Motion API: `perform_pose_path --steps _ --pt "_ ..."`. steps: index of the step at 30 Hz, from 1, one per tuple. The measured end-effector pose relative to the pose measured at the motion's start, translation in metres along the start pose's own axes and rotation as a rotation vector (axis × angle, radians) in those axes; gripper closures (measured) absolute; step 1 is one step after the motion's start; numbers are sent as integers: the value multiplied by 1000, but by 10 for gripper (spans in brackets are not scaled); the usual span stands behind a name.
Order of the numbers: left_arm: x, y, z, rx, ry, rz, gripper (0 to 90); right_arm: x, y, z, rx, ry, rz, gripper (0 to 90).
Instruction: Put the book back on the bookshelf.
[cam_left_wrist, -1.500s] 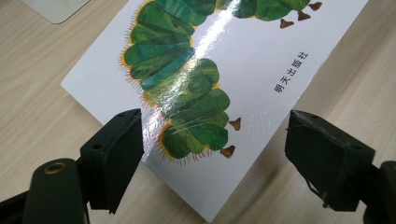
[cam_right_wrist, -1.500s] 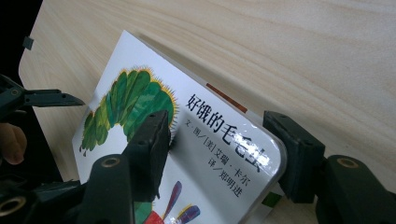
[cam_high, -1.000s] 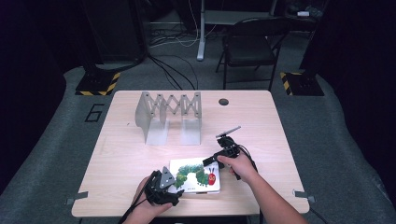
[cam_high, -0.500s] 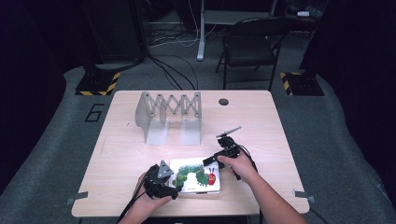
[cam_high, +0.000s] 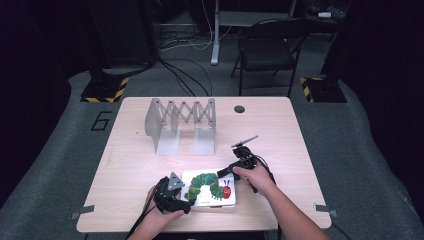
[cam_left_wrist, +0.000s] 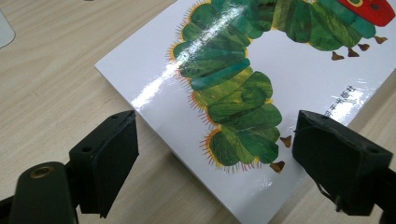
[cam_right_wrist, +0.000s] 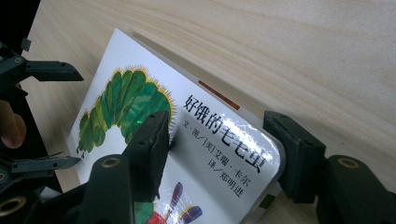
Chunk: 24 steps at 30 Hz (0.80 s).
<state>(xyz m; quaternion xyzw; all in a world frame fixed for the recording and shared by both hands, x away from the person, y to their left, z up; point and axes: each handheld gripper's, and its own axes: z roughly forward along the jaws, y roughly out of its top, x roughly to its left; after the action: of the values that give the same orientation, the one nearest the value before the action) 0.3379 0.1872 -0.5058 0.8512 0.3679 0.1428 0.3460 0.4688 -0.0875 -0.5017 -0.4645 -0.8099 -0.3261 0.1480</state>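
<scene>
A white picture book with a green caterpillar on its cover lies near the table's front edge. My left gripper is at its near left corner. In the left gripper view the jaws have just been opening. They stand wide apart with the corner of the book between them, and the pads are clear of it. My right gripper is at the far right corner. In the right gripper view one pad rests on the cover and the other sits against the corner's edge, gripping it.
A grey accordion-style rack stands at the back middle of the wooden table. A round black grommet sits near the far edge. A folding chair and cables lie on the floor beyond.
My left gripper has shifted slightly at the book's left corner. The book and my right gripper have stayed put.
</scene>
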Motion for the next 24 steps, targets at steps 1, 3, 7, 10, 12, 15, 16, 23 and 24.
perform_pose_path --steps 1,3,7,10,12,15,16,23,24 --pt "-1 -1 0 -1 -8 -11 140 0 0 0 -1 0 -1 420" --pt "0 -1 0 -2 -11 -7 137 3 -1 0 2 -5 13 420" --pt "3 -2 0 -5 -18 -13 135 4 -1 -3 -7 -1 3 428" --pt "4 -3 0 -11 -24 -25 135 5 -1 -4 -12 -4 2 430" --pt "4 -3 0 -13 -28 -32 135 6 -1 -5 -20 -1 -14 430" --pt "4 -3 0 -12 -37 -39 134 8 -2 -7 -26 -5 -18 431" --pt "4 -3 0 -5 -37 -37 131 8 -2 -8 -26 -6 -27 431" --pt "6 -5 0 -10 -48 -49 110 16 -1 -15 -35 -12 -63 431" --pt "6 -5 1 -12 -54 -55 109 18 -1 -16 -37 -13 -61 431"
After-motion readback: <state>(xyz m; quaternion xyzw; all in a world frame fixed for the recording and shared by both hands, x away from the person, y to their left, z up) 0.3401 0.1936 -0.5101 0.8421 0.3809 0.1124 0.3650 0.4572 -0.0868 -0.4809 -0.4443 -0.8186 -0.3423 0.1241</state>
